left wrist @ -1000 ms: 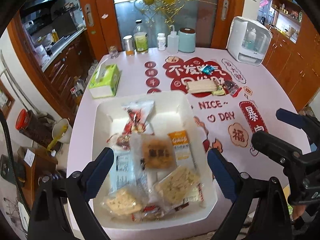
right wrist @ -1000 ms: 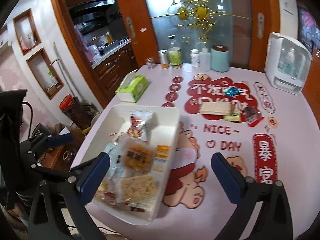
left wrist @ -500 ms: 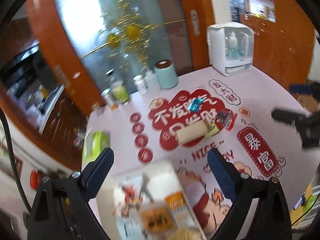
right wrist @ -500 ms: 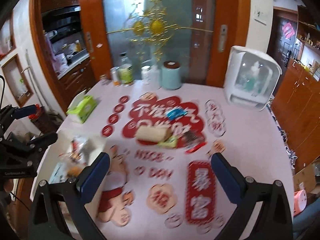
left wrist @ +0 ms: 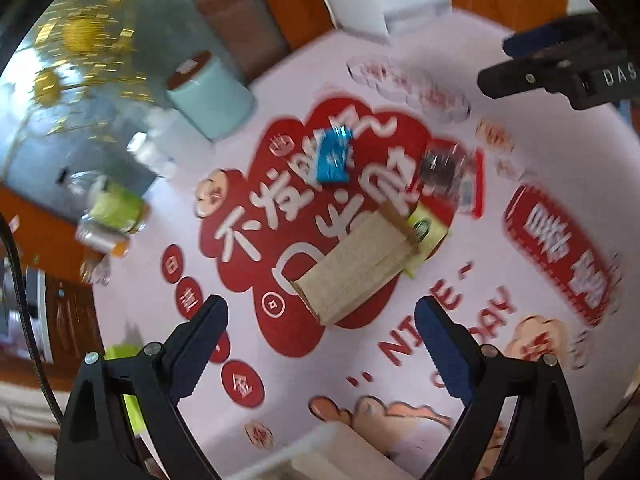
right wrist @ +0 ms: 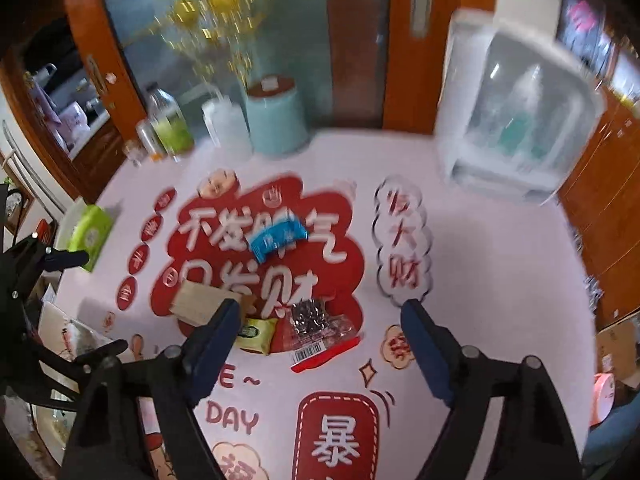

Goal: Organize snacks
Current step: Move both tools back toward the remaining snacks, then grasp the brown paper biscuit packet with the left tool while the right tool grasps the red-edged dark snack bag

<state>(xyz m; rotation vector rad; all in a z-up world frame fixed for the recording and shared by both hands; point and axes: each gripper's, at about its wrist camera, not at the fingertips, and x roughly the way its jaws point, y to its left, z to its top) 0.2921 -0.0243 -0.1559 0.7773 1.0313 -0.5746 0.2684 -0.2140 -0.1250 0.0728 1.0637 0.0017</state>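
Both grippers have swung off the white tray (left wrist: pixel 332 436) toward the loose snacks, the left gripper (left wrist: pixel 320 344) wide and empty before the cracker pack (left wrist: pixel 352 268), the right gripper (right wrist: pixel 320 344) closing, still empty, seemingly around the dark-filled packet (right wrist: pixel 310 318) ahead.

1. The table (right wrist: pixel 500 264) wears a smooth, matt pink cover with red print.
2. The blue packet (right wrist: pixel 278 239) near its middle looks like glossy, crinkled foil.
3. The tan wafer pack (left wrist: pixel 356 266) looks matt and finely ribbed.
4. The clear packet (right wrist: pixel 320 326) is shiny film.
5. The doors beyond the far edge (right wrist: pixel 404 60) are glossy varnished wood.
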